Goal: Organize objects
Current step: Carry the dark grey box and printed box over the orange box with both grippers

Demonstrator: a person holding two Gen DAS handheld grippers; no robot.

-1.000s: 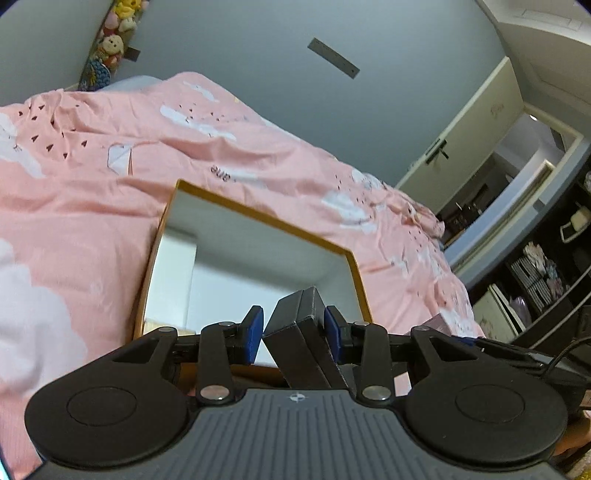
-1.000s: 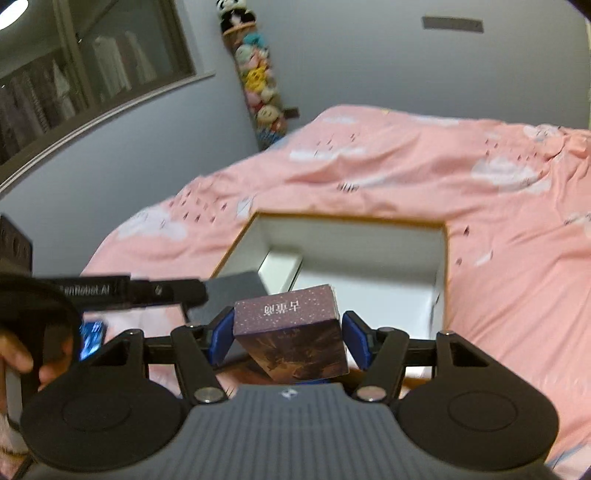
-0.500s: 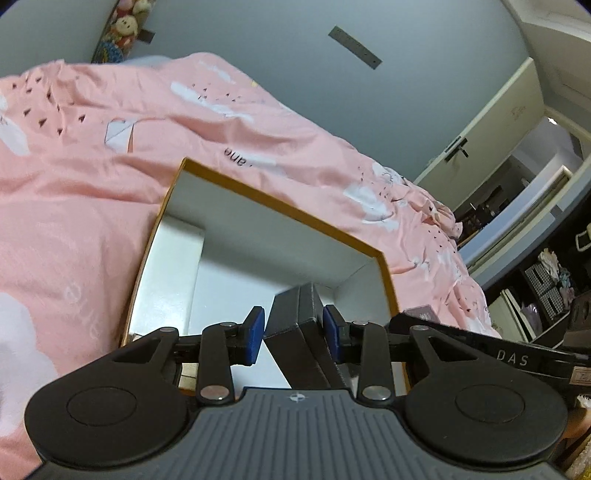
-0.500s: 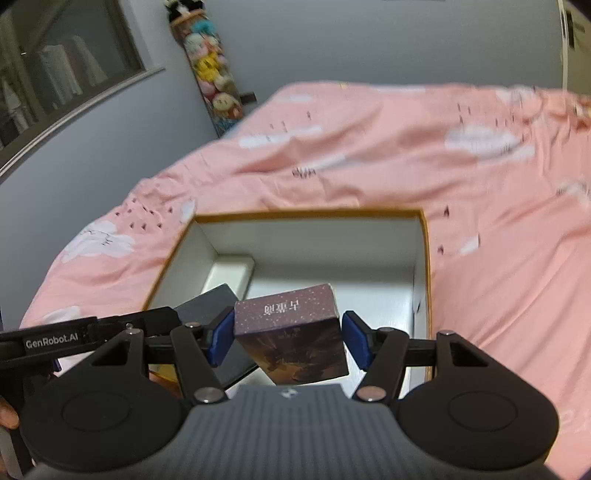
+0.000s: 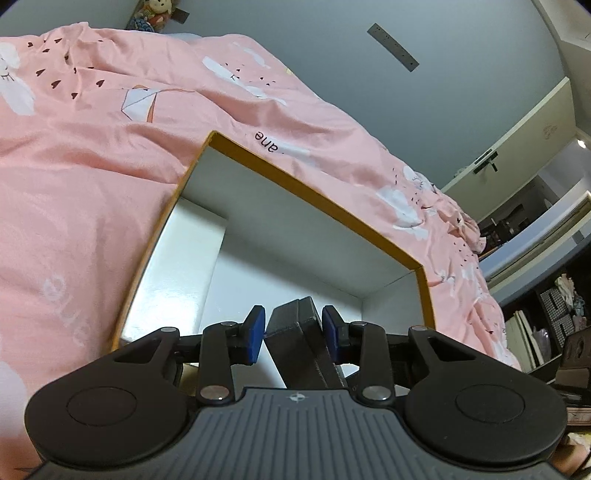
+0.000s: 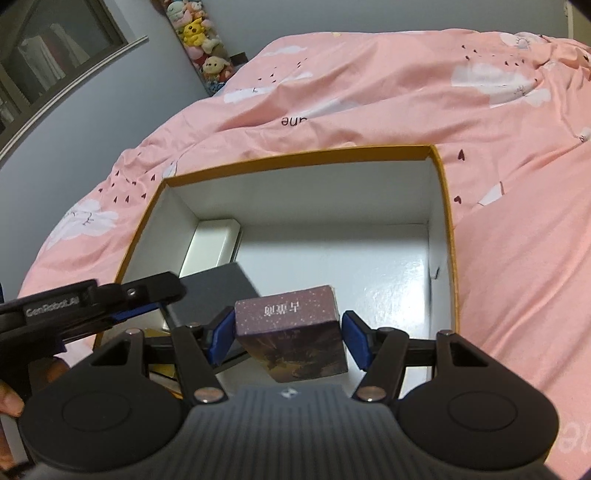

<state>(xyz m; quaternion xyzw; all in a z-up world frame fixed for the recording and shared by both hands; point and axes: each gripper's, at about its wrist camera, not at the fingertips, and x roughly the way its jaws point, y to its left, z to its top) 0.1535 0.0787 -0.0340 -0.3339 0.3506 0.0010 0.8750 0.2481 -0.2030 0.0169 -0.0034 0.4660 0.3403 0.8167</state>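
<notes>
Open box (image 6: 441, 206), orange rim, white inside, on pink bedspread (image 6: 517, 258).
L gripper (image 5: 293, 330): clamped on black box (image 5: 299, 339), tilted, over near-left part of open box.
R gripper (image 6: 287, 334): clamped on purple card box (image 6: 291, 336), over near edge of open box.
White box (image 6: 212, 247): inside open box, against left wall.
Plush toys (image 6: 199, 33): on wall beyond open box.

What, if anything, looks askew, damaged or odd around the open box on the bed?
Little stands out. The black box sits tilted in the left hand-held gripper, not square to its pads. The orange-rimmed box has a small dark scuff low on its right inner wall. The purple box in the right hand-held gripper looks straight.
</notes>
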